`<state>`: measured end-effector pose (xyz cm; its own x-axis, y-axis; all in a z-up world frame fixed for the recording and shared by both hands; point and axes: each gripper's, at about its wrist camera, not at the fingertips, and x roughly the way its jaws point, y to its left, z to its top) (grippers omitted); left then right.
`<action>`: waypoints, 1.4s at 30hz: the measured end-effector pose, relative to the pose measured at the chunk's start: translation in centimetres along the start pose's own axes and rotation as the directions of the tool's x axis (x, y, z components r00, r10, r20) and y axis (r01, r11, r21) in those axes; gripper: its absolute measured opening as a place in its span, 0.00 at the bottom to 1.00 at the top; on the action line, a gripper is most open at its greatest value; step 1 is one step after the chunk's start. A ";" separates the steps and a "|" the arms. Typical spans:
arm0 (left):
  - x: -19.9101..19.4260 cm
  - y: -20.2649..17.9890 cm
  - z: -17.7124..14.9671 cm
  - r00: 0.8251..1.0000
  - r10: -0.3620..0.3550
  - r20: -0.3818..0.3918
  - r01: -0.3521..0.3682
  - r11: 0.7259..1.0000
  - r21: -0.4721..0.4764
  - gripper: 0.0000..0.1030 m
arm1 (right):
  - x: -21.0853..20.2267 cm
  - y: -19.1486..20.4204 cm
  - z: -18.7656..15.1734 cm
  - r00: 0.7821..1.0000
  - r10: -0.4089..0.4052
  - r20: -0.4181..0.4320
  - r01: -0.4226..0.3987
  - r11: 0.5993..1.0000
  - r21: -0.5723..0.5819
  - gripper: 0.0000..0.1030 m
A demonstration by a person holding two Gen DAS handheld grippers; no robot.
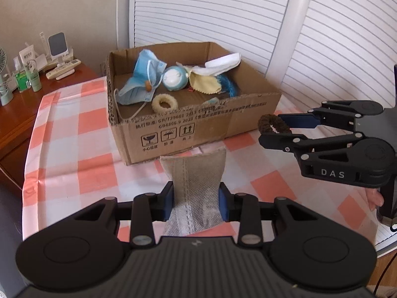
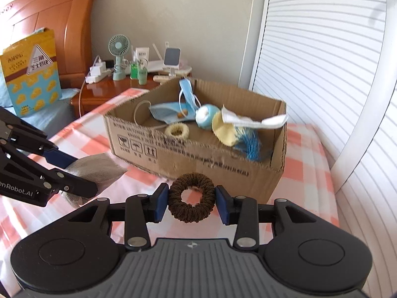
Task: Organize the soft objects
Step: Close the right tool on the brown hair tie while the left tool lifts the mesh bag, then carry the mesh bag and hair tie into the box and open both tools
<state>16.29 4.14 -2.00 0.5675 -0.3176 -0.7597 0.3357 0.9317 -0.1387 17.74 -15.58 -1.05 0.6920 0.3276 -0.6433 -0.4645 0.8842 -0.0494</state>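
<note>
My left gripper (image 1: 196, 203) is shut on a grey mesh pouch (image 1: 196, 178) and holds it above the checked tablecloth (image 1: 74, 124), in front of the cardboard box (image 1: 188, 134). It also shows in the right wrist view (image 2: 74, 173) with the pouch (image 2: 99, 171). My right gripper (image 2: 191, 202) is shut on a brown hair scrunchie (image 2: 191, 200), held near the box front (image 2: 198, 159); in the left wrist view it (image 1: 270, 130) is right of the box with the scrunchie (image 1: 273, 124). The box holds blue face masks (image 1: 141, 79), a cream scrunchie (image 1: 165, 103), a blue round toy (image 1: 175, 77), cloths and a blue brush.
A wooden nightstand (image 2: 109, 87) with a small fan (image 2: 119, 49), bottles and a charger stands behind the box at left. A yellow snack bag (image 2: 32, 69) leans on the wooden headboard. White louvred doors (image 2: 322, 62) stand to the right.
</note>
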 end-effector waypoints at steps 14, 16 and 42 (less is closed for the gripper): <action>-1.5 0.9 9.0 0.982 0.064 0.178 -0.075 0.996 0.057 0.34 | -2.4 0.0 2.5 0.998 -0.006 0.068 0.008 1.000 -0.027 0.44; -0.6 1.3 9.8 0.980 0.090 0.178 -0.100 0.994 0.048 0.34 | -2.3 -0.1 2.7 0.997 -0.009 0.071 0.011 1.000 -0.027 0.44; -4.0 -1.2 3.9 0.914 0.275 0.298 -0.289 0.957 0.007 0.99 | 5.4 -5.8 7.5 0.990 -0.138 0.009 0.136 0.984 0.116 0.76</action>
<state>16.55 3.59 3.62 0.8348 -0.0871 -0.5437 0.1620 0.9826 0.0913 28.30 -16.50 1.50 0.7541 0.2057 -0.6237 -0.2989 0.9531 -0.0471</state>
